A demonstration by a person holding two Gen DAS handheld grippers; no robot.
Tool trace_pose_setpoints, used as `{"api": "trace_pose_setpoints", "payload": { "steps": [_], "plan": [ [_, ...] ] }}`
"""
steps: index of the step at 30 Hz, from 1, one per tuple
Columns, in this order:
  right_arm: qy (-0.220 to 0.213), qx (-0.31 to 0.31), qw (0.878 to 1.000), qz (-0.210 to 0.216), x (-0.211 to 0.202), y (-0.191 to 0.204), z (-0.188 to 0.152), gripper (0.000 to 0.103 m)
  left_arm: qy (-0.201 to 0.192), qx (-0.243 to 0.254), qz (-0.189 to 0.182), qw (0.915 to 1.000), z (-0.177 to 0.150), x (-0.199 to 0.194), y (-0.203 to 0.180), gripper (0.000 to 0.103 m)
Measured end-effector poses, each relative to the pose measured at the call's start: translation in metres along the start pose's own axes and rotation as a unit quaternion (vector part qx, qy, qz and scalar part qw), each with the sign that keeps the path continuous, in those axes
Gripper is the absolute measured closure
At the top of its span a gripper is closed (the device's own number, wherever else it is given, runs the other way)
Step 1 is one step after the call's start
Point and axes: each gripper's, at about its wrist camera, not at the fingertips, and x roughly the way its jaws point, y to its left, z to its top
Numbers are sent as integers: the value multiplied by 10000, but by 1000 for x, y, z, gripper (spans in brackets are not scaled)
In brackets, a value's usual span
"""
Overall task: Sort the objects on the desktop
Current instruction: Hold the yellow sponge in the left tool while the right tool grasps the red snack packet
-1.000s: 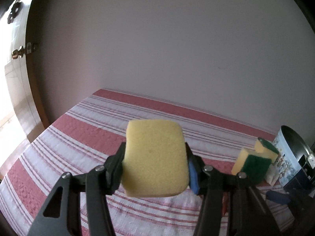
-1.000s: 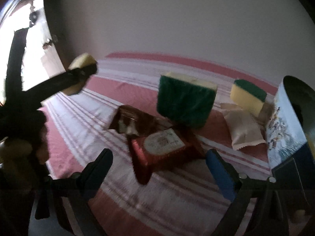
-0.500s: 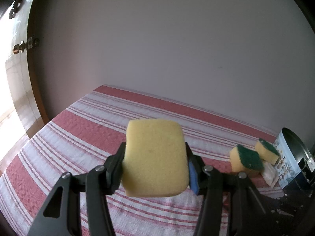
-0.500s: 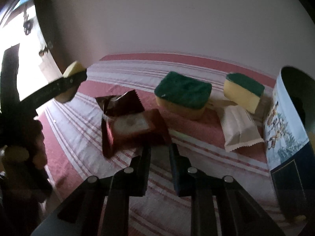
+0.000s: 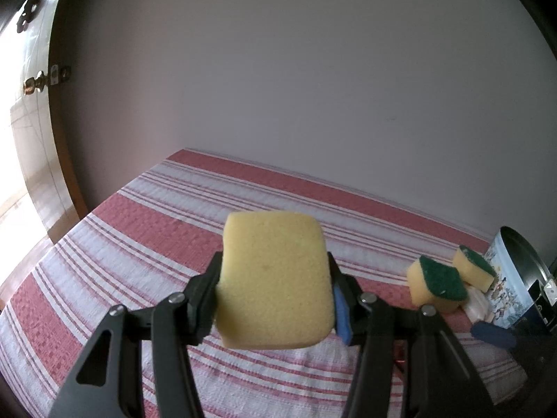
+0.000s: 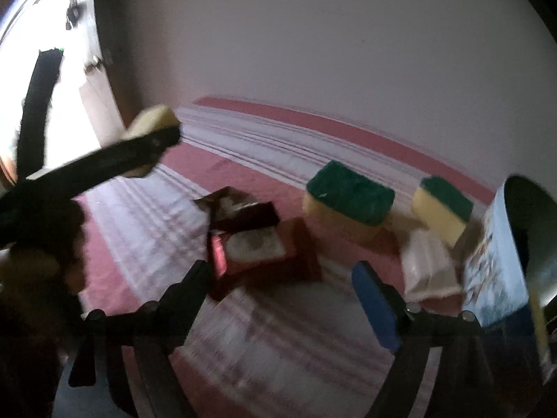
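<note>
My left gripper point(image 5: 275, 282) is shut on a plain yellow sponge point(image 5: 273, 282), held upright above the striped tablecloth point(image 5: 146, 244). In the right wrist view that same sponge point(image 6: 153, 118) shows at the left, high over the cloth. My right gripper point(image 6: 282, 275) is opening, with nothing between its pads. Just beyond its fingers lie a red snack packet point(image 6: 264, 254) and a dark brown packet point(image 6: 243, 209). Two yellow sponges with green tops point(image 6: 348, 195) point(image 6: 445, 205) rest further back. The right wrist view is blurred.
A round printed tin point(image 6: 497, 254) stands at the right edge, its dark inside visible. A white packet point(image 6: 428, 264) lies between the tin and the sponges. A pale wall closes the far side of the table. A wooden door point(image 5: 31, 139) is at the left.
The green-topped sponge, on edge a second ago, lies flat with its green side up. My right gripper shut half a second ago and has opened wide again. The left gripper still holds its sponge.
</note>
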Motion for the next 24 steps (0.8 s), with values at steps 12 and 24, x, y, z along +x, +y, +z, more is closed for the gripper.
{"api": "trace_pose_setpoints", "payload": {
  "steps": [12,24],
  "plan": [
    [184,251,9980,541,26,-8,9,60,1,-3,-14,10000,-1,0,-1,49],
    [32,1414,9803,1377,32,-42,1,48,7,1,17,10000,-2,0,-2,49]
  ]
}}
